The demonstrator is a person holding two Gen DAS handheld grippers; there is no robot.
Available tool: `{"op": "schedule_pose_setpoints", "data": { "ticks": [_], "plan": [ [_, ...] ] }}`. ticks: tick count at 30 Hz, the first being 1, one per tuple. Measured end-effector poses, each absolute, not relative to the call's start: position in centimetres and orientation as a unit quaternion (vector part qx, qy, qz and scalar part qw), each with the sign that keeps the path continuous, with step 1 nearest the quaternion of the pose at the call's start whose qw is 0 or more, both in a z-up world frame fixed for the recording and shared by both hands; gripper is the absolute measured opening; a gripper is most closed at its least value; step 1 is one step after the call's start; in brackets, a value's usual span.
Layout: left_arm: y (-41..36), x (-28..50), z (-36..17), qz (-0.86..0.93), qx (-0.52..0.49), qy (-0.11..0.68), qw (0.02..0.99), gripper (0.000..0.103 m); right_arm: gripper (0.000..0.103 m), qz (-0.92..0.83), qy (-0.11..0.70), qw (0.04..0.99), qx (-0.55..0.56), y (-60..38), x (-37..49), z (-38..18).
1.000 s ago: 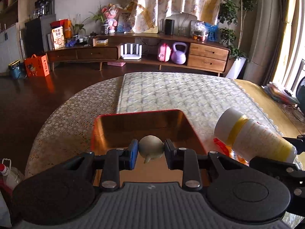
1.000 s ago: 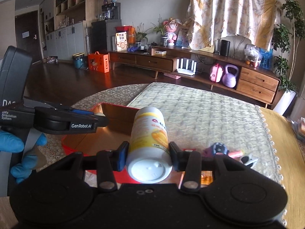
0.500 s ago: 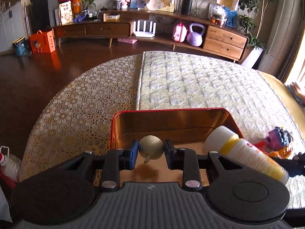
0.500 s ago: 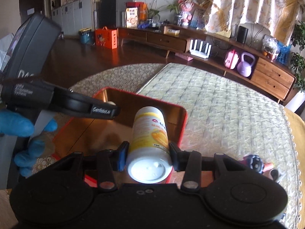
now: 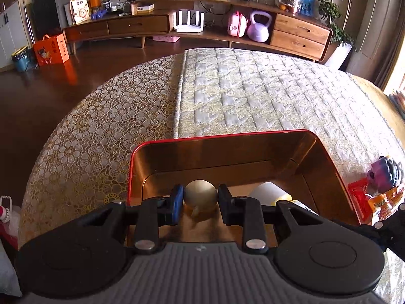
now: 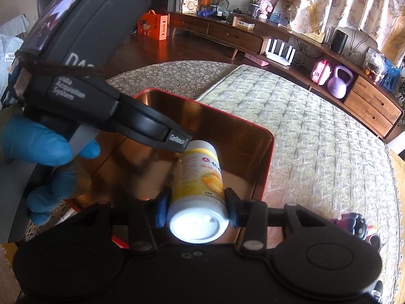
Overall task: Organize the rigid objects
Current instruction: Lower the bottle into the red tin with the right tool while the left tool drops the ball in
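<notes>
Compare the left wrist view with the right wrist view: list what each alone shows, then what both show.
Left wrist only: the left gripper clamped on a round beige ball, seen between its fingers. Right wrist only: a blue-gloved hand holding the left gripper's body, and the right gripper clamped on the white-and-yellow bottle, label visible. Both: the red-rimmed tin box, the bottle's end, the quilted tablecloth and the purple kettlebell.

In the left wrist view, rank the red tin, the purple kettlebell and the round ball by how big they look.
1. Red tin, clearly largest.
2. Round ball and purple kettlebell look alike; the ball sits far nearer the camera, so I won't rank them.
</notes>
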State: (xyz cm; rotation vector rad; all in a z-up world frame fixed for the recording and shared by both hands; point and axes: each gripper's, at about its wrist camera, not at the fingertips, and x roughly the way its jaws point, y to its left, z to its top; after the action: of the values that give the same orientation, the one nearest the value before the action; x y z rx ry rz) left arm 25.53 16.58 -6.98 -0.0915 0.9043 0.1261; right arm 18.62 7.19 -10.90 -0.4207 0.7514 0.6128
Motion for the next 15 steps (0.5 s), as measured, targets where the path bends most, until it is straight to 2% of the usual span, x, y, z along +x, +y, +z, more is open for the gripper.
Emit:
{"op": "schedule_pose_setpoints", "data": {
  "ticks": [7, 15],
  "plan": [
    [16.46, 25.49, -6.95, 0.057, -0.038, 0.438, 0.896, 0.029, 0.043, 0.303, 0.367, 0.857, -0.196, 7.17, 18.43, -11.05],
    [16.90, 25.09, -6.54, 0.055, -0.058, 0.437, 0.896, 0.031, 0.049, 0.313, 0.363, 0.858, -0.184, 6.62, 17.83, -10.44]
  ]
}}
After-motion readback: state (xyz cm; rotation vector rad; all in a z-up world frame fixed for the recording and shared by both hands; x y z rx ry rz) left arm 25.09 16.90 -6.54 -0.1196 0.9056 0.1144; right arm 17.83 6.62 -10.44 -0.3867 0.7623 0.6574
